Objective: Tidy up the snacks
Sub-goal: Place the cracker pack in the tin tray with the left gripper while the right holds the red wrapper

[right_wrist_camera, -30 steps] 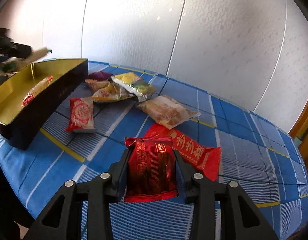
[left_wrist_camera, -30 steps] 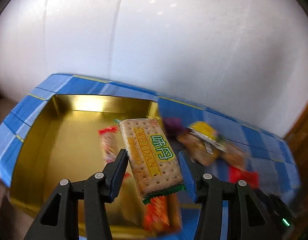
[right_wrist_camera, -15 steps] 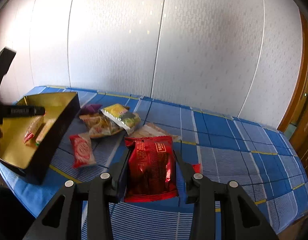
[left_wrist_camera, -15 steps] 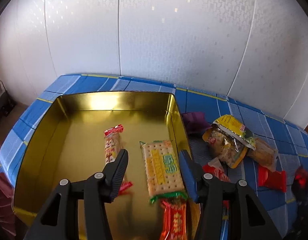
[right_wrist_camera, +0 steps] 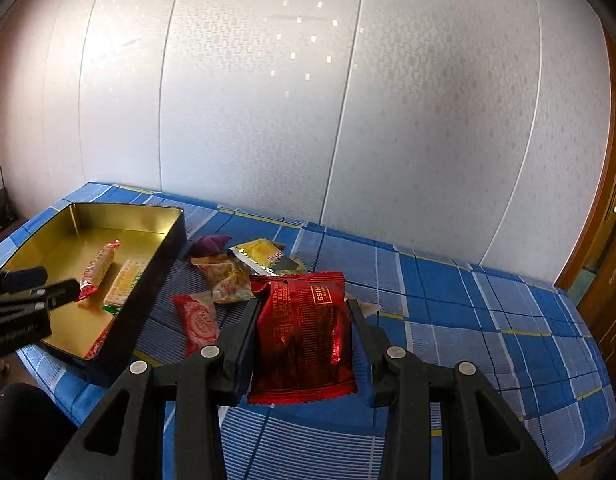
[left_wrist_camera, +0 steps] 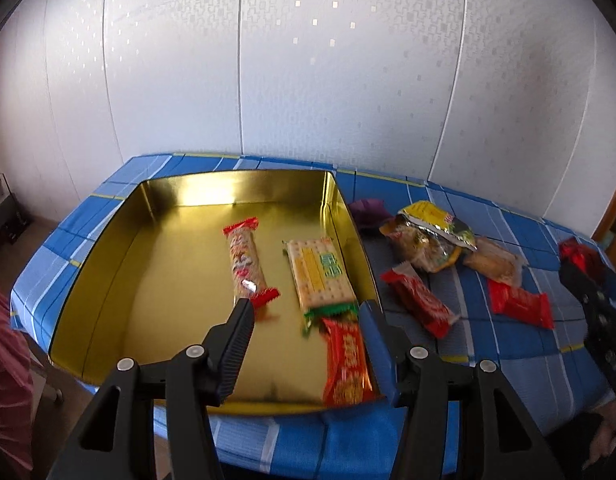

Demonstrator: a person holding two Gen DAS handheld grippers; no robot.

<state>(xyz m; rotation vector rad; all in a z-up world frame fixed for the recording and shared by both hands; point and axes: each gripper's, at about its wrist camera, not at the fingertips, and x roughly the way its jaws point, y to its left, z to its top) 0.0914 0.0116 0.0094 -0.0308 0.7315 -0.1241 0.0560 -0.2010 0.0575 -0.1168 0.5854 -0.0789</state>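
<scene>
Right tool (right_wrist_camera: 302,332) clenched on red snack pack (right_wrist_camera: 304,336) above the surface (right_wrist_camera: 487,320) right of the gold tin (left_wrist_camera: 108,248), left tool (left_wrist_camera: 306,328) released over the tin's near-right corner; slick foil could slip or clip the tin wall.

The right hand-held gripper (right_wrist_camera: 302,312) clamps a dark red foil snack packet (right_wrist_camera: 304,332) between its fingers, above the table (right_wrist_camera: 467,320) with its blue checked cloth; to the left stands a gold-lined tin (right_wrist_camera: 108,220) holding a few wrapped snacks; the left hand-held gripper (right_wrist_camera: 62,284) reaches over it; loose packets (right_wrist_camera: 244,268) lie beside the tin, a red one (right_wrist_camera: 198,320) nearest
</scene>
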